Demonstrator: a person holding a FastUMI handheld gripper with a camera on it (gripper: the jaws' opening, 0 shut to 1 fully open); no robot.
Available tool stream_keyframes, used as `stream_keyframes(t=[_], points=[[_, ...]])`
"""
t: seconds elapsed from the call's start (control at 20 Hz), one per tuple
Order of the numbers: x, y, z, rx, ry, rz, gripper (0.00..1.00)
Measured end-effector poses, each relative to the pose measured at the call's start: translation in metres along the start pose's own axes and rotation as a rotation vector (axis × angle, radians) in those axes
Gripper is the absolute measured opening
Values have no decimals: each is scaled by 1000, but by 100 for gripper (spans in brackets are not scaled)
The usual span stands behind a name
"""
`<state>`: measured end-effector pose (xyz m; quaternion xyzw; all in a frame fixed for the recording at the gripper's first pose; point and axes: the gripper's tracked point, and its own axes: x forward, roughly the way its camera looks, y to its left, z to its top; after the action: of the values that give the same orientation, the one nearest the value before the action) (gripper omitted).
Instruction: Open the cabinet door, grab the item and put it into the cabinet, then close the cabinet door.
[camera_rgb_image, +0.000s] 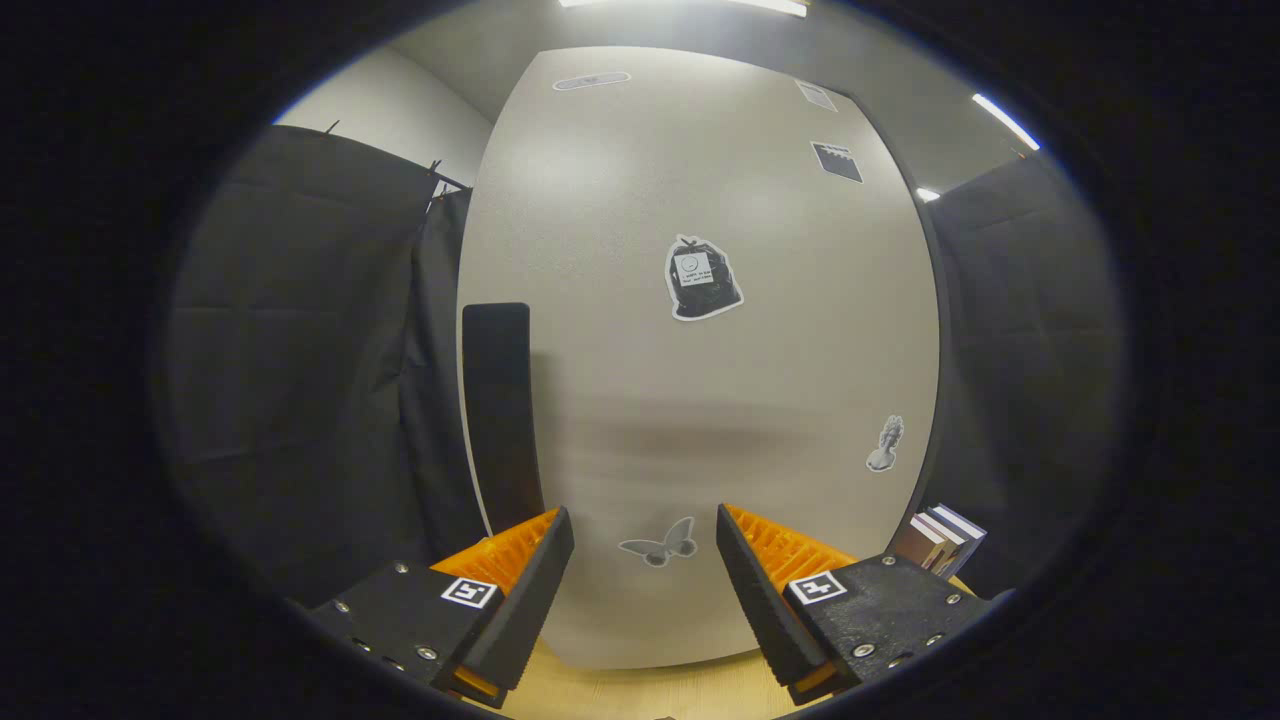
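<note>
- Spread wide, the claw (645, 560) has its two fingers apart with nothing between them, squarely facing the pale grey speckled cabinet door (700, 380); that stance suits lining up on the door, not carrying anything.
- That door is shut and fills the space just ahead of the fingers, with several stickers on its face: a dark bag-shaped sticker (703, 278) near the middle and a butterfly-shaped sticker (660, 545) showing in the gap between the fingers.
- A tall dark vertical handle (500, 415) runs along the door's edge, just beyond one finger; it is probably the part to pinch and pull, so the first step, opening, looks not yet done.
- A small stack of books (940, 540) stands beside the door's far edge on the light wooden tabletop (650, 690); it may be the item to put inside, though I cannot tell for certain.
</note>
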<state>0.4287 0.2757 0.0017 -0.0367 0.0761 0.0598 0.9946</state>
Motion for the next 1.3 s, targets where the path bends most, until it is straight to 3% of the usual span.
stream_keyframes(t=[0.45, 1.3], points=[[-44, -2, 16, 0, -59, 40, 93], [-192, -64, 26, 43, -190, -56, 93]])
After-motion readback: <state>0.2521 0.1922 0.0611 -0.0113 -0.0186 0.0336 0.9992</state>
